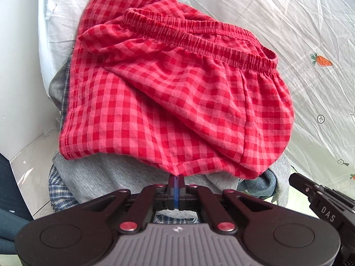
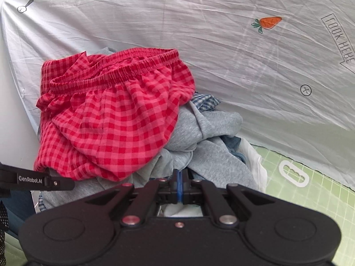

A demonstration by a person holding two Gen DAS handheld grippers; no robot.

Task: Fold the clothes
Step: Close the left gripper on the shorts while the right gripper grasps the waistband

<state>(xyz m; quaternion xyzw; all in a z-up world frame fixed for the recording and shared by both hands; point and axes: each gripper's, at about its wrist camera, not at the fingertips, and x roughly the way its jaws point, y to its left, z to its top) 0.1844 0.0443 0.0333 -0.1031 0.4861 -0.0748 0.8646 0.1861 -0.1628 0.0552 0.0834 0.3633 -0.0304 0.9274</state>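
Observation:
Red checked shorts (image 1: 168, 93) with an elastic waistband lie folded on top of a pile of clothes; they also show in the right wrist view (image 2: 111, 119). My left gripper (image 1: 176, 178) is shut, its tips at the near hem of the shorts, pinching that edge. My right gripper (image 2: 182, 173) is shut at the edge of a grey garment (image 2: 199, 137) in the pile, apparently pinching its fabric. Each gripper's body shows at the edge of the other's view: the right one (image 1: 321, 199), the left one (image 2: 37, 179).
The pile holds a grey garment (image 1: 106, 177) and a blue plaid one (image 1: 60, 188). It rests on a white sheet (image 2: 221, 44) printed with carrots and marks. A green gridded mat (image 2: 310, 204) with a white ring lies at the right.

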